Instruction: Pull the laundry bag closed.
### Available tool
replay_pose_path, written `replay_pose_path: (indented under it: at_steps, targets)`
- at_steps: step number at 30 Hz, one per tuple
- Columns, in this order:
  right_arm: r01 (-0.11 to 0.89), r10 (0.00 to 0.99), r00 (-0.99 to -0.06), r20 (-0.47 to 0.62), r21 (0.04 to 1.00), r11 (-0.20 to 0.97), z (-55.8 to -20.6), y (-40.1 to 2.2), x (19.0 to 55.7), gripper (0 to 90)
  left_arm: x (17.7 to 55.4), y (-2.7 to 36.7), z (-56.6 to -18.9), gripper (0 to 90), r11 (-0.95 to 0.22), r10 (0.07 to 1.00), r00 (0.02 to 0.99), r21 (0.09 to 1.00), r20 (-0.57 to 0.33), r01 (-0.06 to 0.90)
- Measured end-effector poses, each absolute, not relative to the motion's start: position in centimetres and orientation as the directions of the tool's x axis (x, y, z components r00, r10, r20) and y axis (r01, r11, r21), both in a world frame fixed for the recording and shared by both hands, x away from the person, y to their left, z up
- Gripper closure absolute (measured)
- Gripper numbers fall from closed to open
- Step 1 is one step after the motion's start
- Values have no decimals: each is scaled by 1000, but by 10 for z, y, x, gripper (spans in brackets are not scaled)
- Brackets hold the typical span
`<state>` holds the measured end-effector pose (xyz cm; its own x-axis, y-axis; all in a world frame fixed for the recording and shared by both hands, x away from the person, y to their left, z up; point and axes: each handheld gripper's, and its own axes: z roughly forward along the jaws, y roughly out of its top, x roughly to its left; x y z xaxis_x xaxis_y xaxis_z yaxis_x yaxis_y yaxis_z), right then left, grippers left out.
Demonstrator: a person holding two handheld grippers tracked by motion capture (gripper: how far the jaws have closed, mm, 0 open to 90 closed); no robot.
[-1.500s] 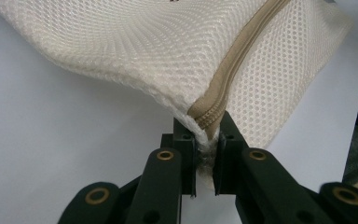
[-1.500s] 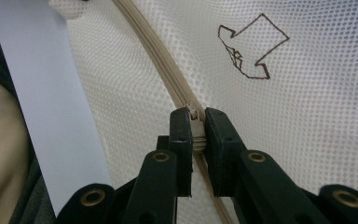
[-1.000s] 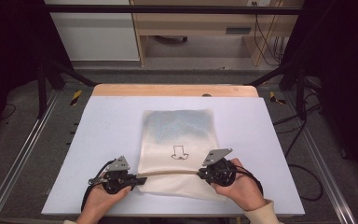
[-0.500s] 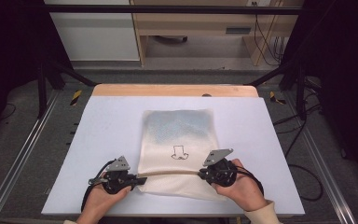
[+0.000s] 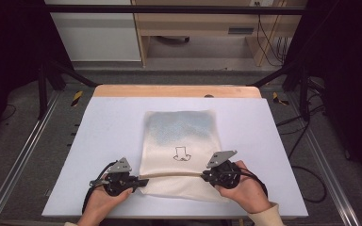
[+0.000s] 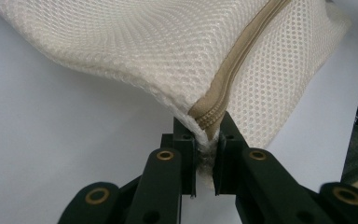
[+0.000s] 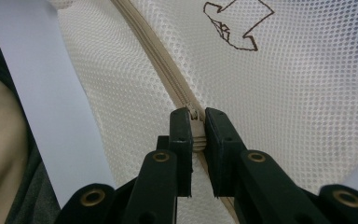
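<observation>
The cream mesh bag (image 5: pixel 181 155) lies flat on the white table (image 5: pixel 103 127), near its front edge. The left gripper (image 6: pixel 207 140) clamps the zipper's (image 6: pixel 228 70) end; the right gripper (image 7: pixel 196 122) clamps the zipper pull (image 7: pixel 196 115).

I'm working in what looks like a lab recording bay: a white-topped wooden table (image 5: pixel 122 122) stands inside a frame of aluminium rails (image 5: pixel 21 157). Black curtains (image 5: pixel 9 52) hang to both sides of the table, loose black cables (image 5: pixel 268 40) trail beyond it, and grey carpet (image 5: pixel 23 113) lies beneath.
</observation>
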<state>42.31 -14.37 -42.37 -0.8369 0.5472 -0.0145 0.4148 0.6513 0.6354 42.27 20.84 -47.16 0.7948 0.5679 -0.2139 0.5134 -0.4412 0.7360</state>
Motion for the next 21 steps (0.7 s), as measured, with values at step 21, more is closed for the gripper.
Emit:
replay_pose_path:
  at_steps: [21]
  targets:
    - [422, 551, -834, -16, 625, 657, -425, -149, 420, 817, 422, 209, -470, 819, -445, 567, 798, 739, -205, 506]
